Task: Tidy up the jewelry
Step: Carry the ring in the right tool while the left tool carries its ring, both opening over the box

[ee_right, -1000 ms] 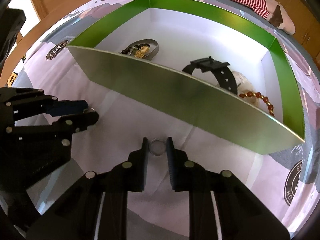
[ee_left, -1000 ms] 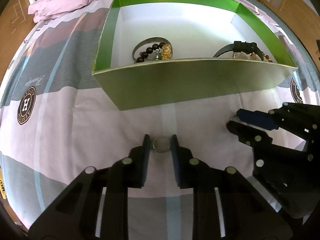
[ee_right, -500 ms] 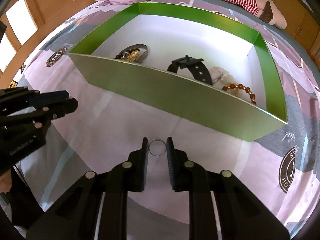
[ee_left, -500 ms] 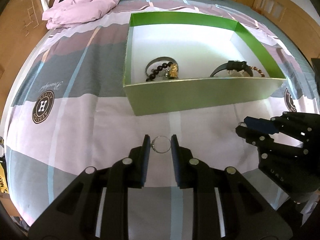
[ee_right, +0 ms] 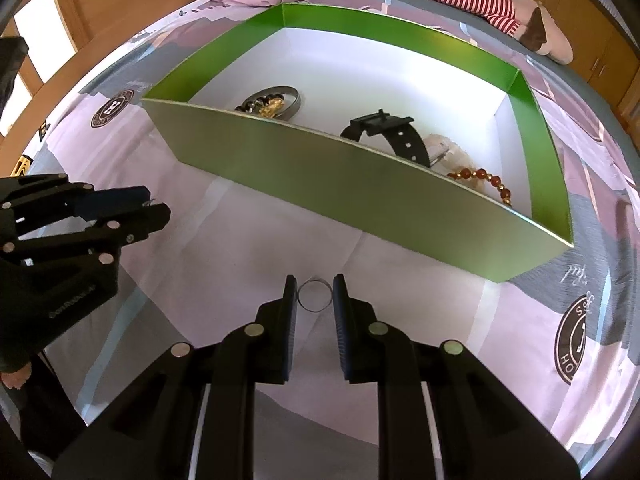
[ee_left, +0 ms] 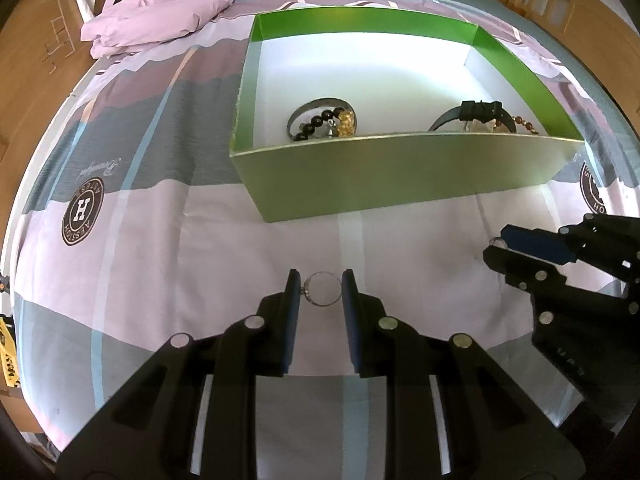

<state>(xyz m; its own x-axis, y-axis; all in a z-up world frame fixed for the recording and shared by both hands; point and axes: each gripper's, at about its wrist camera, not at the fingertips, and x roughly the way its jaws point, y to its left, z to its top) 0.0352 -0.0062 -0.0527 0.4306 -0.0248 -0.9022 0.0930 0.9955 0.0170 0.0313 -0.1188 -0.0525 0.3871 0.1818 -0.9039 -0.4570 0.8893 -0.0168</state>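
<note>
Two grippers each pinch a thin silver ring above the bedspread: the left gripper has its fingers closed onto a ring held upright between the pads, and the right gripper is likewise clamped on a second ring. In the left wrist view the right gripper sits off to the right, near the green box; in the right wrist view the left gripper sits off to the left. The box lies open on the patterned bedspread just beyond both grippers. On its white floor, toward one end, a grey bangle encircles dark beads and a gold charm; toward the other end lie a black watch and an amber bead bracelet.
</note>
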